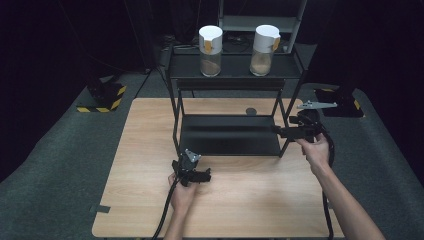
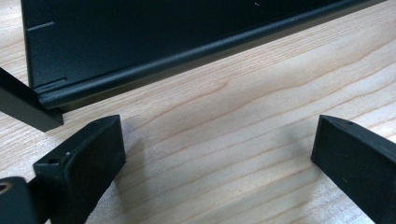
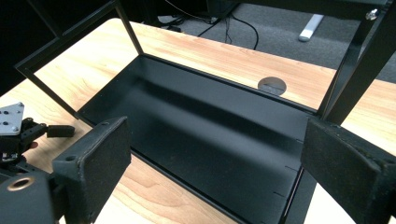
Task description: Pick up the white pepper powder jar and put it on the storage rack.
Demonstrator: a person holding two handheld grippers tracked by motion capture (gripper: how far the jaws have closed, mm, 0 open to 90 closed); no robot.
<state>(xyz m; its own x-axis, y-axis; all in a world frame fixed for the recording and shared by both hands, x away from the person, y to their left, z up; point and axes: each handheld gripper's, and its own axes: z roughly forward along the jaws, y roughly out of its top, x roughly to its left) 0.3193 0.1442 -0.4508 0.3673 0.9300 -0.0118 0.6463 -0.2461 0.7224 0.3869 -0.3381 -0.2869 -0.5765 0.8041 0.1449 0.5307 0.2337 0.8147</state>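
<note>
A black two-tier metal rack (image 1: 176,122) stands on the wooden table (image 1: 150,130). On its top shelf are two clear jars with white lids, one on the left (image 1: 210,44) and one on the right (image 1: 264,43), each holding brownish material. My left gripper (image 1: 199,173) is open over bare wood in front of the rack's front left leg; its jaws (image 2: 217,128) stand wide apart with nothing between them. My right gripper (image 1: 280,131) is open at the rack's front right leg, its jaws (image 3: 217,128) framing the bare lower shelf (image 3: 201,126). The left gripper (image 3: 18,130) also appears at far left in the right gripper view.
A round grey grommet (image 1: 251,111) sits in the tabletop behind the lower shelf. Two stand bases with yellow-black stripes rest on the grey floor, one at the left (image 1: 102,97) and one at the right (image 1: 350,106). Bare wood stretches in front of the rack.
</note>
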